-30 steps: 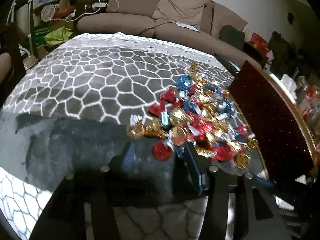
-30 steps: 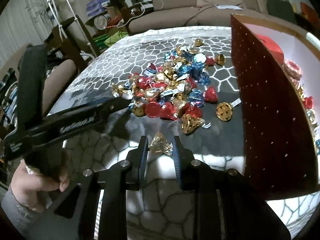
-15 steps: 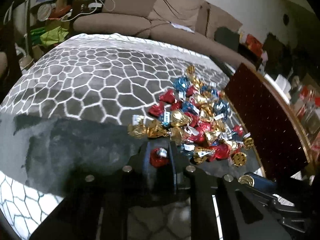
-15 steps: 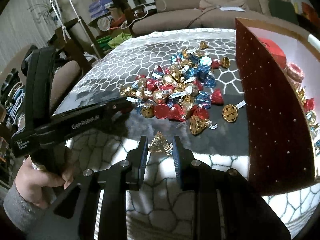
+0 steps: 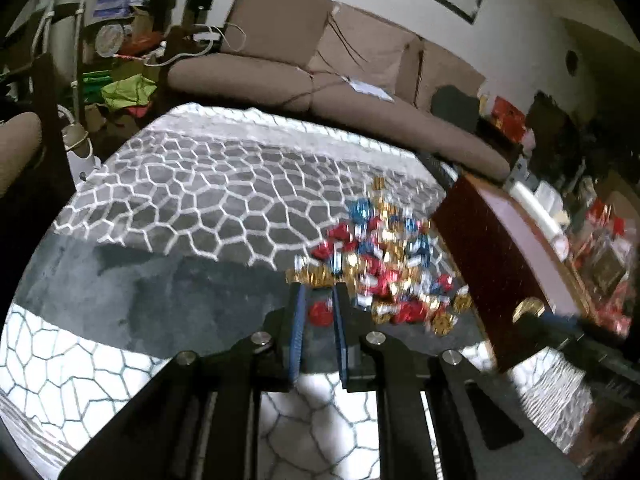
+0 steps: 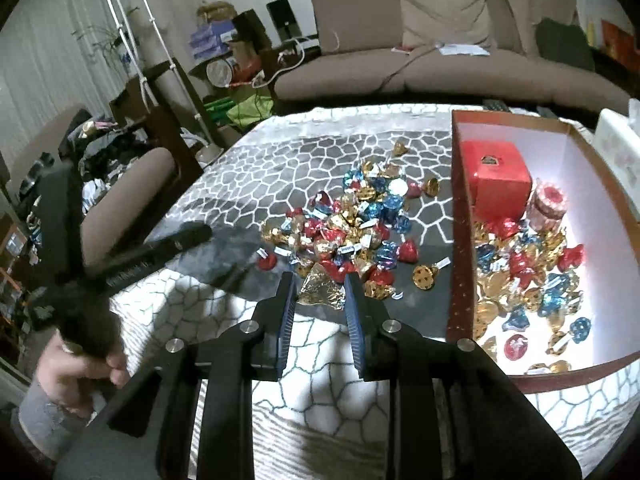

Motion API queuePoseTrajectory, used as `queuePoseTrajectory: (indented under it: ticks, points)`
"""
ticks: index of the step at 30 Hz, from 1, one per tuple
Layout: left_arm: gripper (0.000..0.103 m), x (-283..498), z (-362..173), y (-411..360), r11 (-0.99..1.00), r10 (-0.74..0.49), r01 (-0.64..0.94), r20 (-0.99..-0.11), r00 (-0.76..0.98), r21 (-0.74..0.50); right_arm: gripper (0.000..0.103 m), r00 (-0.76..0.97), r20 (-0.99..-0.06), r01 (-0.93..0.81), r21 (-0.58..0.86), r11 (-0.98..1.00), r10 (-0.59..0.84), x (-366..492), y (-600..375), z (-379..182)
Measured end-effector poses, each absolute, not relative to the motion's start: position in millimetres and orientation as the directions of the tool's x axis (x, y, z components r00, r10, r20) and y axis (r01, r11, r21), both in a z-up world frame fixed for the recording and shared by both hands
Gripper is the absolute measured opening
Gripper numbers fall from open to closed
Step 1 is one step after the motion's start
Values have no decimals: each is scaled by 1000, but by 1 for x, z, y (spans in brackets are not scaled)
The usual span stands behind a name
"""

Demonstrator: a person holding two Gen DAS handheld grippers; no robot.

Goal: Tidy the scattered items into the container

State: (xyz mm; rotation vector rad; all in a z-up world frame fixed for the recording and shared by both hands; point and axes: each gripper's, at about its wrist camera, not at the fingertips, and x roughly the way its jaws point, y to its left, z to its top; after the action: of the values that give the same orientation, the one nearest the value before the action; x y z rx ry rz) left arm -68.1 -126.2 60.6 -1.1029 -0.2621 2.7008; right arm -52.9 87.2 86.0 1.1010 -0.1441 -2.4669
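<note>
Both grippers were raised: right gripper (image 6: 320,290) clamped on gold candy (image 6: 320,289), left gripper (image 5: 318,310) on red candy (image 5: 320,313). Box (image 6: 460,240) sat right of pile (image 6: 352,224). Slippery foil could slip out mid-carry.

A brown sofa (image 6: 440,52) stands behind the bench (image 5: 192,200), which is covered by a grey cloth with a white honeycomb pattern. A white paper (image 6: 464,50) lies on the sofa seat. To the left are a white stand (image 6: 120,8), stacked boxes (image 6: 210,38), a green bag (image 5: 128,90) and a padded chair (image 6: 132,184).
</note>
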Motion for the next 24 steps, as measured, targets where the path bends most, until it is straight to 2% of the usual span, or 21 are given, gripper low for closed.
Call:
queuePoseTrajectory:
  ticks: [1,2,7,11,12,19,24]
  points:
    - [30,-71,55,-119,-968,247,-141,-682,-689,-209,23,-590,-686,345,263,-901,-426,-51,87,86]
    - [33,-73,49,-113,-970,242,-158,-694,-678,-184,23,-589,-687,346,262,-901,-426,-50,86,86]
    - [34,-93,21,-89,-980,174,-185,-749,-640,-70,23,-567,-704,353,261,-898,-427,-48,81,76]
    - [33,-101,18,-92,-978,195,-186,-756,-624,-99,23,-564,-712,360,243,-901,-417,-49,81,68]
    - [22,-103,17,-93,-975,209,-193,-757,-619,-111,23,-560,-716,360,243,-901,-417,-50,81,66]
    - [22,-93,24,-115,-969,243,-132,-719,-651,-207,23,-550,-717,353,265,-897,-429,-52,82,59]
    - [22,-72,55,-116,-965,253,-128,-677,-691,-230,23,-569,-690,370,272,-889,-448,-47,85,75]
